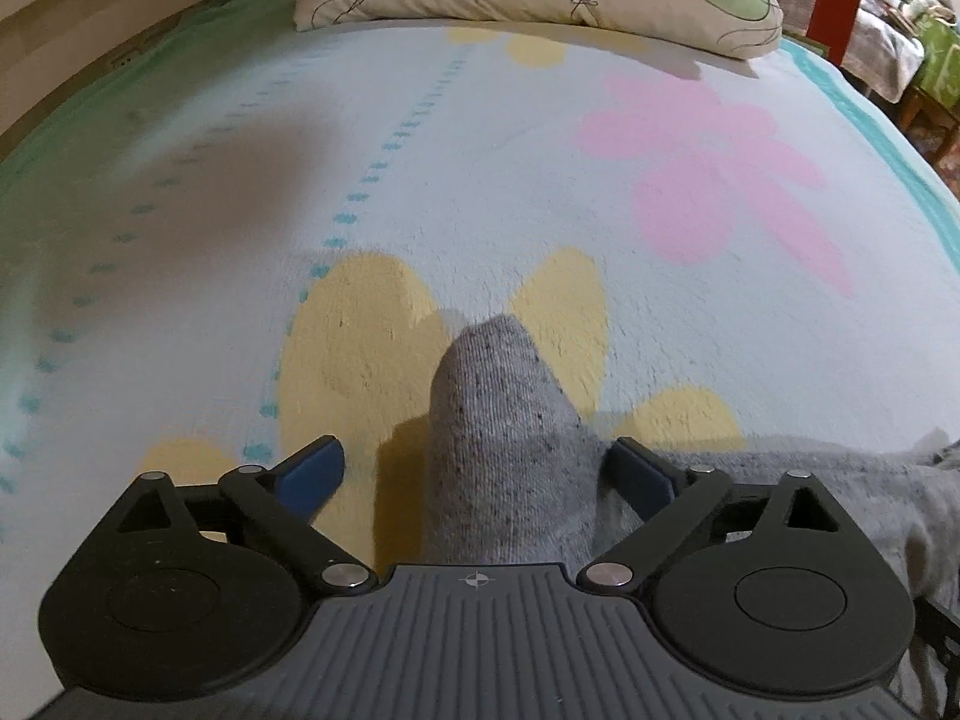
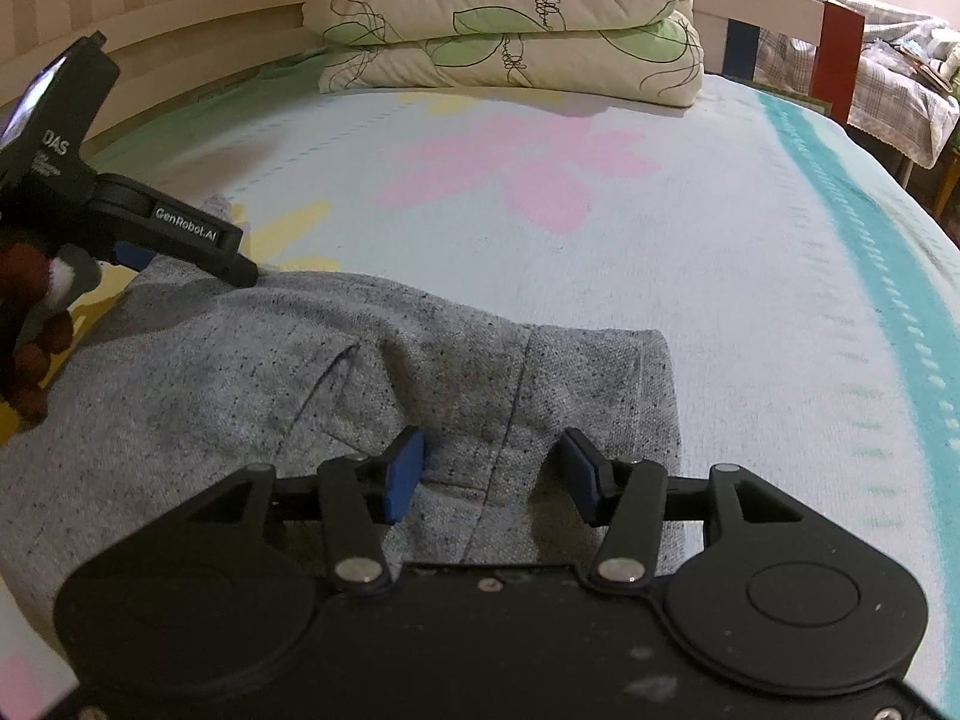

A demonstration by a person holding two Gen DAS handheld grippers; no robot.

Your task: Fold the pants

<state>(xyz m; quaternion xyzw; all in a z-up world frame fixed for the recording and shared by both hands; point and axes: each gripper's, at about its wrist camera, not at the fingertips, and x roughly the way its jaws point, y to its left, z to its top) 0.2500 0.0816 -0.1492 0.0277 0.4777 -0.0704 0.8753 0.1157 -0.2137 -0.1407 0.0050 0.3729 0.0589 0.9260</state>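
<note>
Two open claws [image 1: 474,468] [image 2: 492,474] over grey pants [image 2: 300,372], long axis left-right.

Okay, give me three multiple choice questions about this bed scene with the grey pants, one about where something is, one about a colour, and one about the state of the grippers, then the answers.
1. Where does the folded quilt lie?
A. at the far end of the bed, beyond the pants
B. on top of the pants
C. on the floor

2. What colour is the large flower printed on the bedsheet beyond the grey pants?
A. red
B. pink
C. black

3. How do the fingers of both grippers stand?
A. both shut on the quilt
B. both shut with nothing between them
C. both spread apart with pants fabric between them

Answers:
1. A, the quilt lies far behind the pants.
2. B, its petals are pale pink.
3. C, the left gripper has a raised grey fold between its fingers, and the right gripper straddles the pants' seam.
</note>
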